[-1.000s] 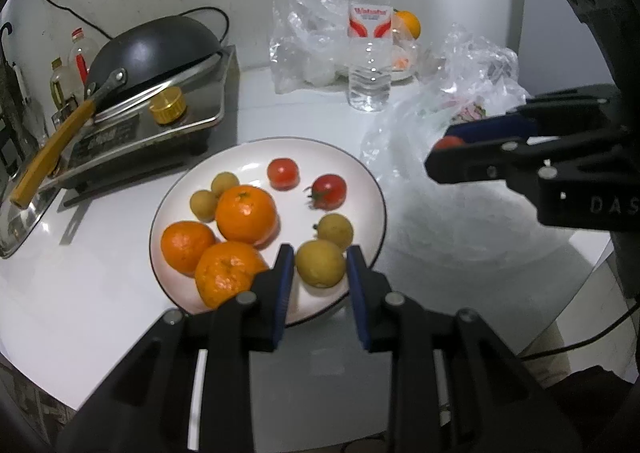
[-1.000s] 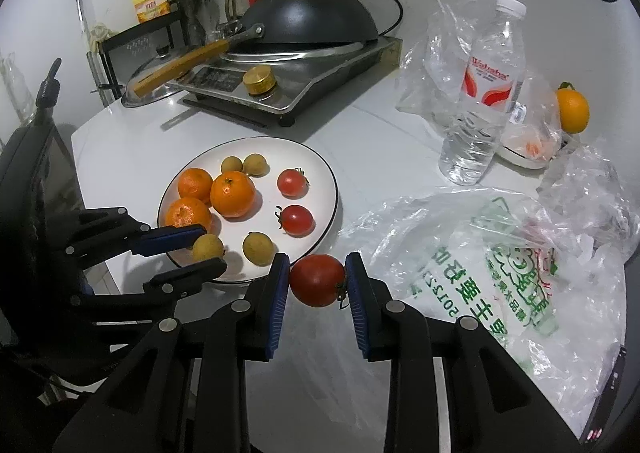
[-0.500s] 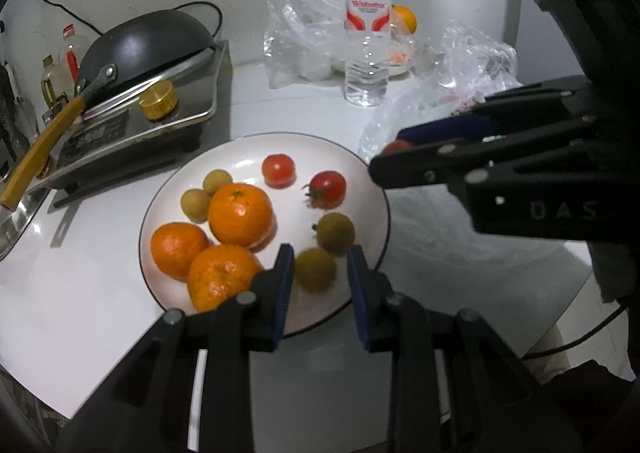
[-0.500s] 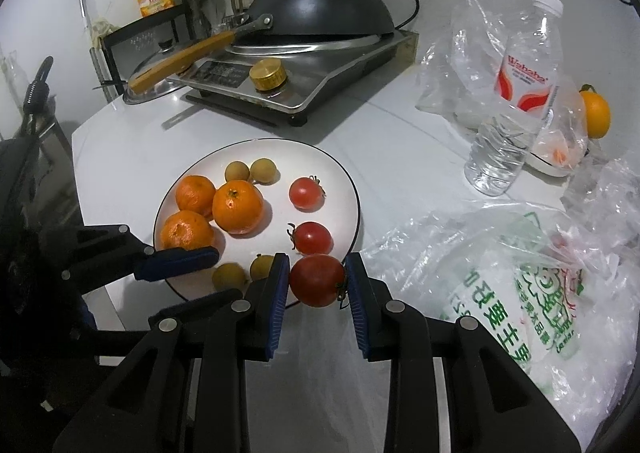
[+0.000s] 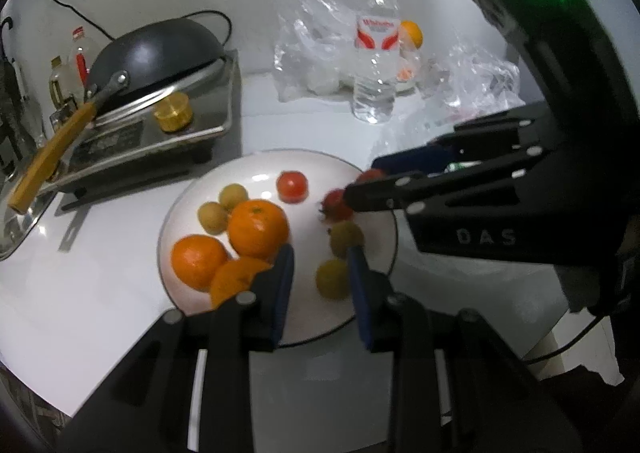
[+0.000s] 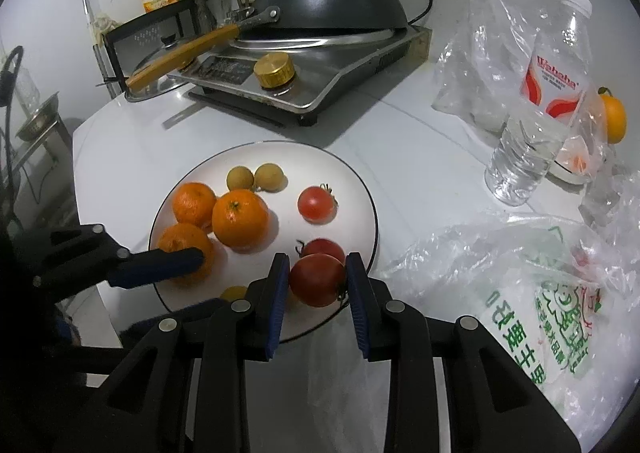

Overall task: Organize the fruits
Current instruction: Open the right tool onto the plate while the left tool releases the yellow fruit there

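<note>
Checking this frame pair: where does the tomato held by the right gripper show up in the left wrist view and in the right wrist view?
Left wrist view: the held tomato peeks out as a red sliver at the right gripper tip, right of centre over the plate's far right rim.
Right wrist view: low centre, clamped between the blue pads, above the plate near edge.
Shared landmark: the water bottle, upper centre-right in the left view, far right in the right view.

Readable lettering
The water bottle (image 6: 538, 101) label reads "Wahaha"; the right gripper (image 5: 374, 181) body shows "DAS"; the plastic bag (image 6: 532, 317) carries green Chinese print.
</note>
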Available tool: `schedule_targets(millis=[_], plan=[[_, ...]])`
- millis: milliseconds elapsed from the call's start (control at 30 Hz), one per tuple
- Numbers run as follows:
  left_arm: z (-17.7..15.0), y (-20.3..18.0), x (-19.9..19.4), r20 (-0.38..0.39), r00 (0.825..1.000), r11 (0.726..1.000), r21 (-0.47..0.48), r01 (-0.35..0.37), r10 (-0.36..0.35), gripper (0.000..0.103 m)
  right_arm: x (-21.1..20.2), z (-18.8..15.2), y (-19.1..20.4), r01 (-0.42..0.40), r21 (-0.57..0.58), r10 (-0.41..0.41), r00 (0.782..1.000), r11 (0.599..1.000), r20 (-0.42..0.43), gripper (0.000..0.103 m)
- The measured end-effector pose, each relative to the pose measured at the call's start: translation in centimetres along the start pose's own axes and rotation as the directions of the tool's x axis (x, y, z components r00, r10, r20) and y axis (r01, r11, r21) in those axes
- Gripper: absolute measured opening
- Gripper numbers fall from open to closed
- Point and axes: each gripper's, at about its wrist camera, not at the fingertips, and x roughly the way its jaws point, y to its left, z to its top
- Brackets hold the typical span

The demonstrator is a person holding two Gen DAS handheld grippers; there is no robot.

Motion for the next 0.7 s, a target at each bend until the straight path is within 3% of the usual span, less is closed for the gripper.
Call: schedule_targets(millis=[700], plan=[[1.4,3.9,-0.6,0.048,0.997,0.996,-0.068,-0.053,0.057,0.029,3.8,3.2,-1.5,0.024,0.013,-0.024,1.000,1.000,-0.001,0.031]])
